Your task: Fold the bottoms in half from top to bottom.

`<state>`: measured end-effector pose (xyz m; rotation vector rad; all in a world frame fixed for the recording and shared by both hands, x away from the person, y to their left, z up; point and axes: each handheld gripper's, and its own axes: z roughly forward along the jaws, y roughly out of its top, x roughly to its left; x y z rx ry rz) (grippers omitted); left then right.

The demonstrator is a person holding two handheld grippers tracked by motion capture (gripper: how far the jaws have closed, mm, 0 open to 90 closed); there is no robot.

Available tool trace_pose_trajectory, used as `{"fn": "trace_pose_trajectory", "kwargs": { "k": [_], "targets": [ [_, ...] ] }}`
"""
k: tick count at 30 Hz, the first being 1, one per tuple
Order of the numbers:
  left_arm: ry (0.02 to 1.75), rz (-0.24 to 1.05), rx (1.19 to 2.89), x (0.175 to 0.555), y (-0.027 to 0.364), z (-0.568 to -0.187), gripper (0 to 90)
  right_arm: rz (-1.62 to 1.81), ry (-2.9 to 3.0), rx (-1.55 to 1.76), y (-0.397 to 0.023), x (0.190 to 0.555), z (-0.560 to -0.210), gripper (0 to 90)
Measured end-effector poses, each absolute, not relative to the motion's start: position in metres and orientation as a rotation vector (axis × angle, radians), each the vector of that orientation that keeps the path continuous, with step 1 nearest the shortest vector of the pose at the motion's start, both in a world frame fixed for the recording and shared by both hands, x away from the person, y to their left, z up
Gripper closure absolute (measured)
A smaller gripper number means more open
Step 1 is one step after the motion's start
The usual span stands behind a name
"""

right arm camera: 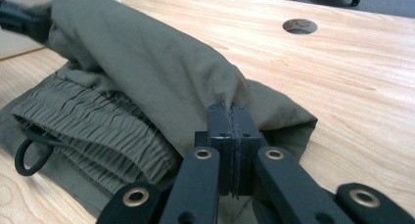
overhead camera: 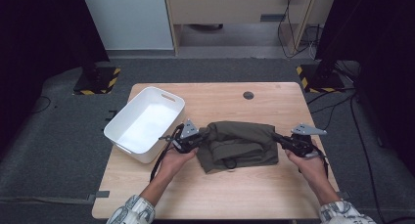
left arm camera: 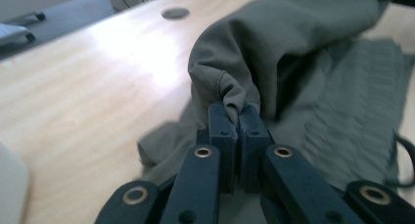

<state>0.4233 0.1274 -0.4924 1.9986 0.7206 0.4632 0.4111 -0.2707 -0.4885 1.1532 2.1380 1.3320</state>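
With the left hand-held gripper (left arm camera: 234, 119) and the right hand-held gripper (right arm camera: 230, 117) each pinched shut on a fold of the olive shorts (overhead camera: 240, 145) lying mid-bench (overhead camera: 274, 194) beside the white bin (overhead camera: 128, 138), a thin bite could slip and undo the fold.

Left gripper (overhead camera: 204, 134) pinched tight at cloth's (overhead camera: 242, 143) left edge; right gripper (overhead camera: 277, 137) likewise at right edge; forearms converging.
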Motion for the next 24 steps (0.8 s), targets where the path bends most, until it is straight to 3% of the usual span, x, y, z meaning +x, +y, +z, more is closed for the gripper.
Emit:
{"fn": "trace_pose_trajectory", "kwargs": {
  "k": [9, 24],
  "targets": [
    [0.682, 0.438, 2.113, 0.414, 0.123, -0.518, 86.1, 1.291, 2.169, 1.187, -0.269, 0.406, -0.504, 90.0],
    [0.799, 0.473, 2.111, 0.448, 0.115, -0.531, 86.0, 1.256, 2.143, 1.249, -0.267, 0.427, -0.510, 89.9]
  ]
}}
